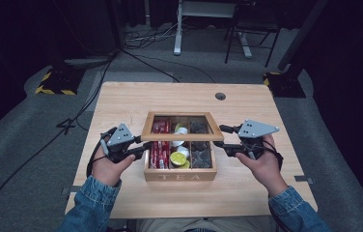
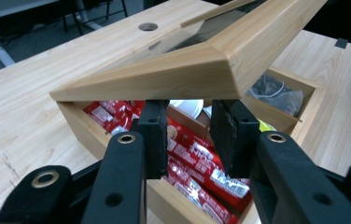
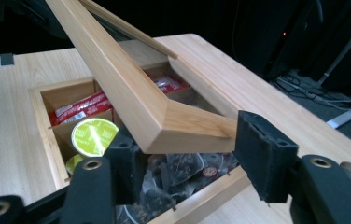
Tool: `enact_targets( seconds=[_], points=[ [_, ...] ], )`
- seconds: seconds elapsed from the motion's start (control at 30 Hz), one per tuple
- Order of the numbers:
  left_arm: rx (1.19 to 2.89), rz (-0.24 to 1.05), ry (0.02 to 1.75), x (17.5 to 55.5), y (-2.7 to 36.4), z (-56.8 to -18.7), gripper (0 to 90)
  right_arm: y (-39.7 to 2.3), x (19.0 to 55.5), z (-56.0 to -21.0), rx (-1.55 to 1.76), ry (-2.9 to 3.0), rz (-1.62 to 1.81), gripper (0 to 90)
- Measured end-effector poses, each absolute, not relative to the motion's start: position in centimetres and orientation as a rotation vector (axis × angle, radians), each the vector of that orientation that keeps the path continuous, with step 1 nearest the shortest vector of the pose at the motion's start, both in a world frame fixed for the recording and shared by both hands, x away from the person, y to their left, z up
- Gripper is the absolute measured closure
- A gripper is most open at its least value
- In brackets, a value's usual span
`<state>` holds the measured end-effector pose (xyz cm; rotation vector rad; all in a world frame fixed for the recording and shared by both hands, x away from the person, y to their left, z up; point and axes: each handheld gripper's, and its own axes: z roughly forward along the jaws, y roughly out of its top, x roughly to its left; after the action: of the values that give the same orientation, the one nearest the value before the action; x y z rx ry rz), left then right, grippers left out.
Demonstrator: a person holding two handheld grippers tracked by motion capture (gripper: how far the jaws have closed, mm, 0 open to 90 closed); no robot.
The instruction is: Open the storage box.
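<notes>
A pale wooden desk (image 1: 121,104) with a fine straight grain and one round cable hole (image 1: 220,96) near its far edge carries a rectangular box (image 1: 180,175) of light bamboo-like wood, the word TEA cut into its near wall. The box sits at the middle of the desk, between the two hands. Its lid (image 1: 182,137) is a mitred wooden frame around a clear pane, hinged at the far side and raised at an angle above the open box. Inside, thin wooden dividers make three columns: the person's left one is packed with glossy red sachets (image 2: 197,156), the middle one holds round foil-topped capsules, one lime-green (image 3: 94,136) and some white, and the right one holds dark pyramid tea bags (image 3: 183,170) of sheer mesh. The left claw (image 1: 146,147), matte black with flat padded faces, has its jaws a moderate width apart, reaching just under the left near corner of the lid, above the red sachets; whether the jaws touch the lid cannot be told. The right claw (image 1: 221,140), of the same make, stands wide, its jaws either side of the lid's right near corner, above the tea bags. Each claw carries one grey three-cornered plate on top. Both forearms wear blue denim sleeves (image 1: 90,203).
</notes>
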<state>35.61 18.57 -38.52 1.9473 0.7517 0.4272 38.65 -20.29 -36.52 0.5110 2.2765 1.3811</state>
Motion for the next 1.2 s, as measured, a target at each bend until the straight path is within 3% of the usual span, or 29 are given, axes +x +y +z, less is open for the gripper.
enact_targets(
  seconds=[0.53, 1.2],
  points=[
    [1.893, 0.496, 0.753, 36.2, 18.7, -38.1, 48.2, -19.7, 40.5, -34.3, 0.457, 2.238, 1.38, 53.8],
    [1.87, 0.537, 0.826, 35.9, 21.7, -38.7, 44.5, -18.2, 46.6, -30.6, 0.432, 2.199, 1.415, 58.8]
  ],
)
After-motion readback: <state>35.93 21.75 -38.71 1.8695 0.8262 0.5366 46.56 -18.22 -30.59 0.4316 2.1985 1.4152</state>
